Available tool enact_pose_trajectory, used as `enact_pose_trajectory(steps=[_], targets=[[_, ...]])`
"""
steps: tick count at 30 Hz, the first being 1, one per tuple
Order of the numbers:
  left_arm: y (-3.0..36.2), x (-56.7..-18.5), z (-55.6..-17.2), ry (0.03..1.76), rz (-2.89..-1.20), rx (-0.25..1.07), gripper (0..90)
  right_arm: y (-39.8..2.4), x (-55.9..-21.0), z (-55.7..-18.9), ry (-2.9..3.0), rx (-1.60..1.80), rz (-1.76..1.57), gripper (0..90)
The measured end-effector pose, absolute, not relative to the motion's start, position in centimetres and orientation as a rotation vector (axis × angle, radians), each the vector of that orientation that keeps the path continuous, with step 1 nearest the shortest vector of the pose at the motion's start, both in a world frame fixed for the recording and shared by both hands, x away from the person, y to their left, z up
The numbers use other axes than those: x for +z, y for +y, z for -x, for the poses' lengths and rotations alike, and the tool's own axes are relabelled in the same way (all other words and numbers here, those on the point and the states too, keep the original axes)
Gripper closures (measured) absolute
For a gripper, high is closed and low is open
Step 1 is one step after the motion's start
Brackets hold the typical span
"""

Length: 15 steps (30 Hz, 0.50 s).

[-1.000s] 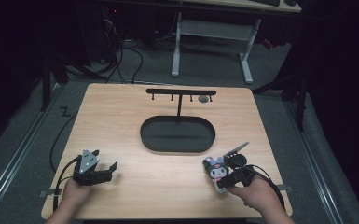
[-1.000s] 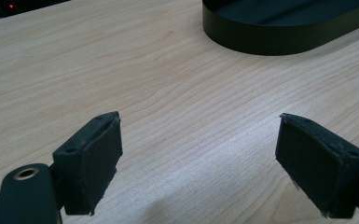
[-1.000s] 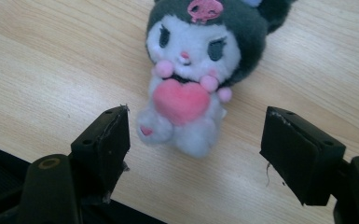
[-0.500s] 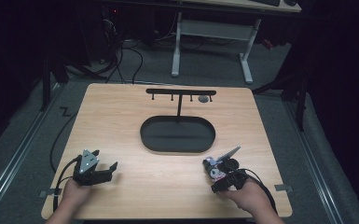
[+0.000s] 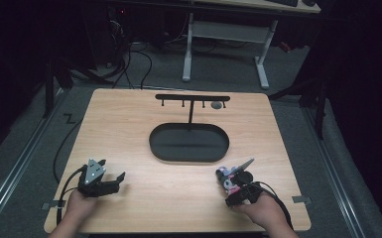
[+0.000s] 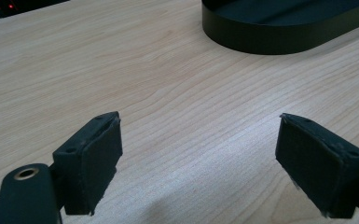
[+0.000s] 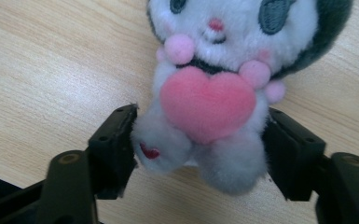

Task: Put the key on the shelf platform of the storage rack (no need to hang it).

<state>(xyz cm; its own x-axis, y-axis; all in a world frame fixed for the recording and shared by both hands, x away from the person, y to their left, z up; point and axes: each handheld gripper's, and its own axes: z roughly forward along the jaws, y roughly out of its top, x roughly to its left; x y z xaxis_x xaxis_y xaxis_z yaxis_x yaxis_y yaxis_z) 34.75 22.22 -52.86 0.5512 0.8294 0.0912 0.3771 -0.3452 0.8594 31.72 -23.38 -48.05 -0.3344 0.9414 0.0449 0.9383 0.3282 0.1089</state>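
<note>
Wooden table (image 5: 129, 134) w/ black oval tray (image 5: 188, 143) at centre under a T-shaped rack (image 5: 192, 99); left gripper (image 5: 110, 182) near front-left edge, jaws spread on nothing; right gripper (image 5: 231, 184) front-right, jaws pinching small plush toy (image 7: 210, 93) lying on the tabletop.

We see a lab-like recording space: a bare wooden worktop (image 5: 129, 129) under dim light, floor cables (image 5: 129, 64) and a desk frame (image 5: 223, 44) well beyond both tools.
</note>
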Motion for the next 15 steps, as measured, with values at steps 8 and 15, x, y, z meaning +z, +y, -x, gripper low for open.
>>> enact_pose_trajectory(steps=[8, 15], targets=[[22.25, -52.86, -34.82, 0.98, -1.939, 0.673, 15.4, -23.76, -47.73, -31.68, 2.523, 0.203, -1.777, 42.7], [22.26, -52.85, -34.78, 0.977, -1.941, 0.672, 15.4, -23.75, -47.91, -31.66, 2.532, 0.182, -1.762, 45.8]])
